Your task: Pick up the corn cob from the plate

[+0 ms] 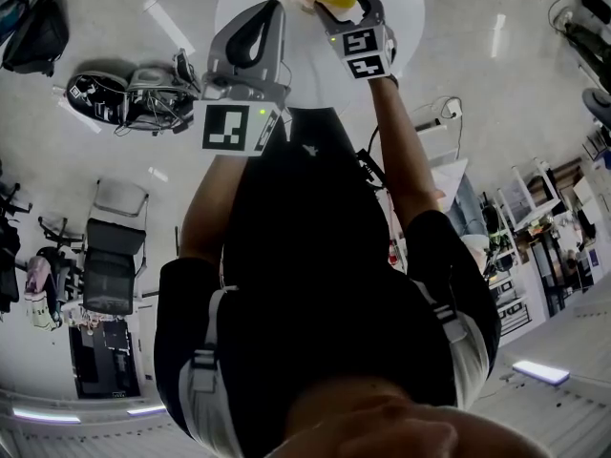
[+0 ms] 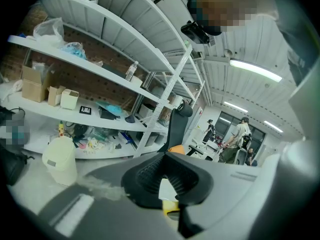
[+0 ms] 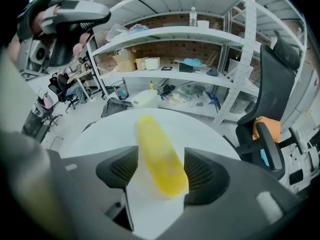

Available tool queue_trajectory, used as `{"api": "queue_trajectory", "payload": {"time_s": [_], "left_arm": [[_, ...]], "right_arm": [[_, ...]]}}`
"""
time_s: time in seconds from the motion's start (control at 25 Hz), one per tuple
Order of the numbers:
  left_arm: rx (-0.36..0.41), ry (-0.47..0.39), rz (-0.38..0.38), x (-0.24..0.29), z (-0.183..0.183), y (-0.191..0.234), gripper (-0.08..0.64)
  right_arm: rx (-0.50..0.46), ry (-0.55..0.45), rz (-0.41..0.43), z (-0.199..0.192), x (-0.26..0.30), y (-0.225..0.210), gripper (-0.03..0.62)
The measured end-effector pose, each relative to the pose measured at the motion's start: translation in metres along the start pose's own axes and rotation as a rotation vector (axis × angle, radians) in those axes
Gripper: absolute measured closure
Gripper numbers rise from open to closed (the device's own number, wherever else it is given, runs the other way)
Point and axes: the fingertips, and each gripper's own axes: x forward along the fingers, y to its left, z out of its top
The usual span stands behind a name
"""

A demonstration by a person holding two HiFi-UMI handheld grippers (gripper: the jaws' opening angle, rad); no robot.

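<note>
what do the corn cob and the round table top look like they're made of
Corn cob: likely plastic; smooth, evenly yellow, glossy, no distinct kernels, though it is blurred. Round table: smooth matte white top, perhaps laminate; the look leaves it open.

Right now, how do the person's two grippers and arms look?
Both the left gripper and the right gripper have grey bodies with black ribbed pads. Each carries a white cube with black square markers and a small green light. The person wears a black top with pale shoulder straps.
</note>
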Motion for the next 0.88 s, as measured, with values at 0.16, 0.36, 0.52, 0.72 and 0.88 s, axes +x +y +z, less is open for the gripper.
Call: {"api": "queue_trajectory", "payload": {"time_s": [0.16,0.36,0.52,0.72,0.88], "left_arm": [[-0.013,0.005,0.007,0.0,-0.003,0.003,0.56],[-0.029,0.008,0.014,0.001,-0.003,0.005,0.56],[-0.026,0.012,0.012,0.003,-0.003,0.007,0.56],[-0.021,0.016,0.008,0.003,-0.004,0.012,0.56],[-0.033,0.017,0.014,0.003,-0.004,0.013,0.56]], "right_arm": [[-0.063,0.029,0.017,-0.004,0.006,0.001,0.288],[-0.155,0.073,0.056,-0.004,0.014,0.006,0.284],[-0.219,0.106,0.083,-0.008,0.02,0.009,0.284],[-0.296,0.145,0.09,-0.008,0.03,0.006,0.284],[-0.304,0.149,0.108,-0.007,0.035,0.008,0.279]]}}
